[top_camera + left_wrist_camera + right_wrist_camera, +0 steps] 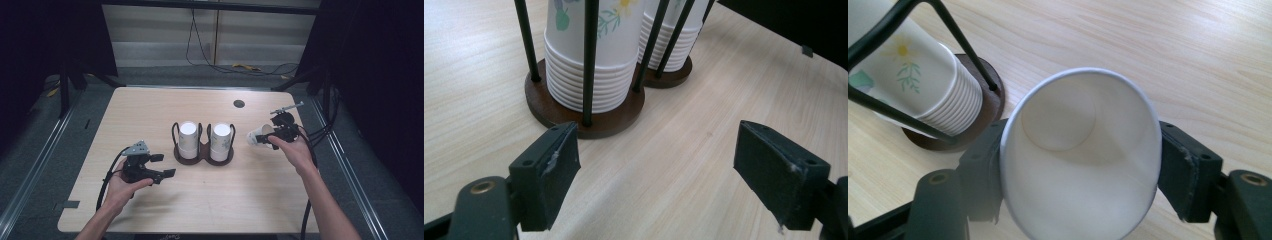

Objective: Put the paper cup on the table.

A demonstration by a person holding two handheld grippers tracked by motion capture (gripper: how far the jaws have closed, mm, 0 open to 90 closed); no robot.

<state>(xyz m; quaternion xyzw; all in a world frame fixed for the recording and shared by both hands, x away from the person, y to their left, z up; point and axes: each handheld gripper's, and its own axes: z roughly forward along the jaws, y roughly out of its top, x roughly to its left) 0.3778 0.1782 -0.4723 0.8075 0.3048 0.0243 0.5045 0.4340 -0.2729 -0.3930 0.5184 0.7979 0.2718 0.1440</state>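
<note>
A pale wood-grain table [150, 105] stands on a grey floor [60, 150]. A small dark round hole [239, 104] sits in the tabletop near its far edge. Beyond the table, a light panelled wall [210, 35] is lit, with black cables [200, 45] hanging down it to the floor and a yellow item [246, 67] lying there. Dark curtains [50, 35] close off both sides. Metal rails [40, 165] run along the floor.
</note>
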